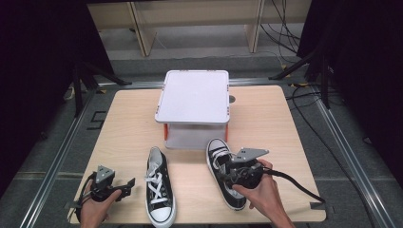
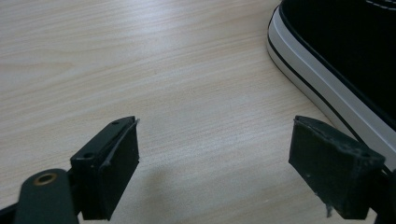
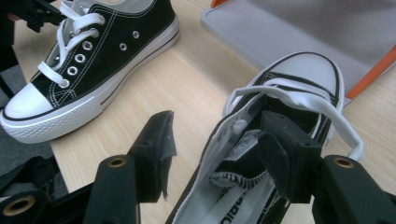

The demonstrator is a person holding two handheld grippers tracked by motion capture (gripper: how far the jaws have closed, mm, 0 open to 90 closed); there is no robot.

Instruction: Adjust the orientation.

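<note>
**Right gripper working the right shoe's collar**

The right gripper (image 1: 231, 172) is sitting over the right shoe (image 1: 219, 156), jaws apart, one jaw inside the opening and the other outside its collar, not pinching it. That shoe is lying right of the left shoe (image 1: 158, 187), toe pointing at the far box (image 1: 194, 97). The left gripper (image 1: 124, 186) is hanging over the table (image 1: 128, 123) near left, jaws wide apart with nothing between them
</note>
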